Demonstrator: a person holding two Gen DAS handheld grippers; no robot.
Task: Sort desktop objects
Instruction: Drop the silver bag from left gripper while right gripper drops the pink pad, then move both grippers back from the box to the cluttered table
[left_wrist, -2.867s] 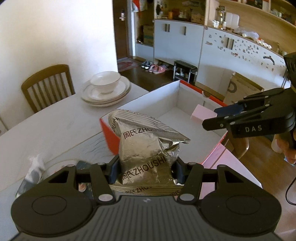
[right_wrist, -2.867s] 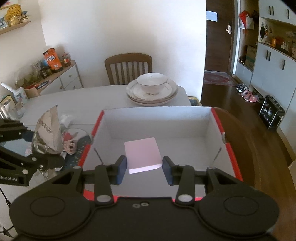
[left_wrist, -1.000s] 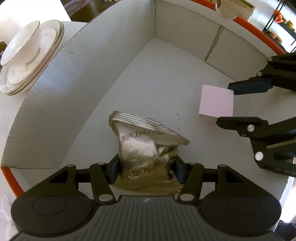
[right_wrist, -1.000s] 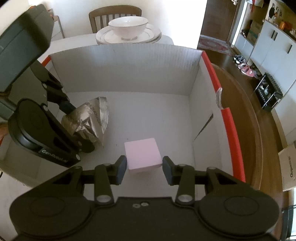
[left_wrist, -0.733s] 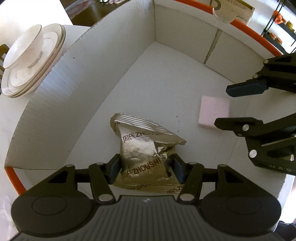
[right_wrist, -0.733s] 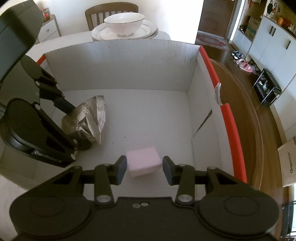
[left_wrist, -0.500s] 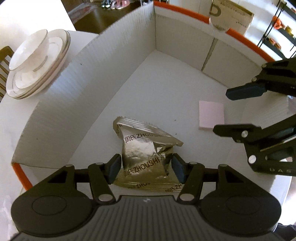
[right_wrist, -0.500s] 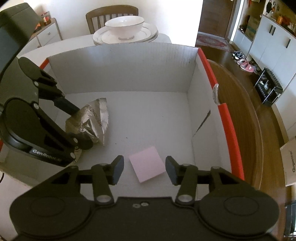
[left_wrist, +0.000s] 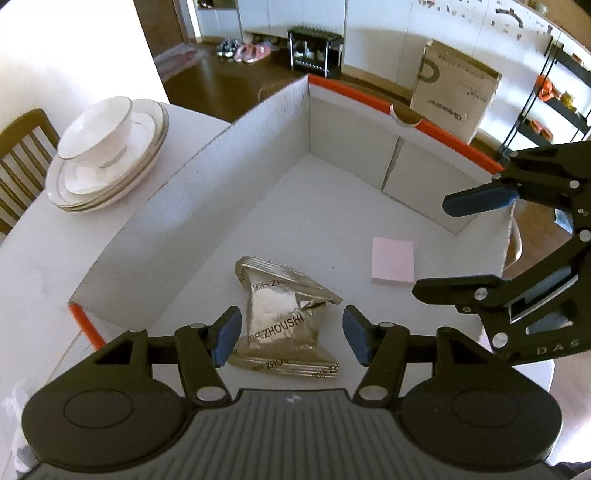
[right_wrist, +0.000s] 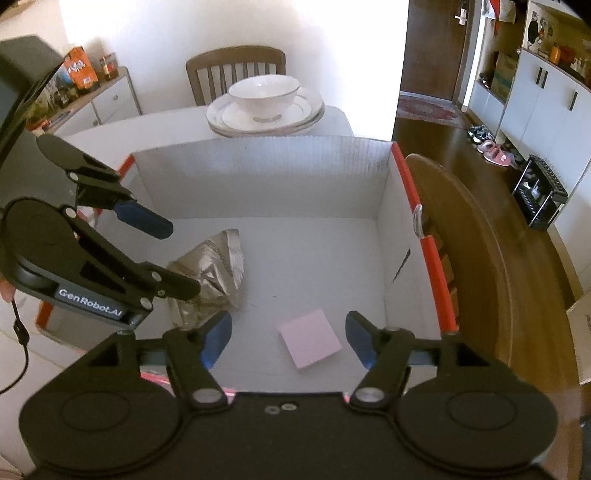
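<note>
Where left gripper (right_wrist: 181, 258) crosses — foil packet (right_wrist: 212, 273) half-hidden.

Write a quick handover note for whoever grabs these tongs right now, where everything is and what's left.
Left tongs: open, empty, poised over the silver snack packet.
Right tongs: open, empty, above the pink sticky-note pad.
Both items lie loose on the floor of the white box, apart from each other, the packet on the left side, the pad nearer the right wall.
Done: packet and pad are in the box.
Left: lift both tongs clear. Whether more items wait on the table cannot be told from these views. The bowl on stacked plates sits beyond the box, untouched.
</note>
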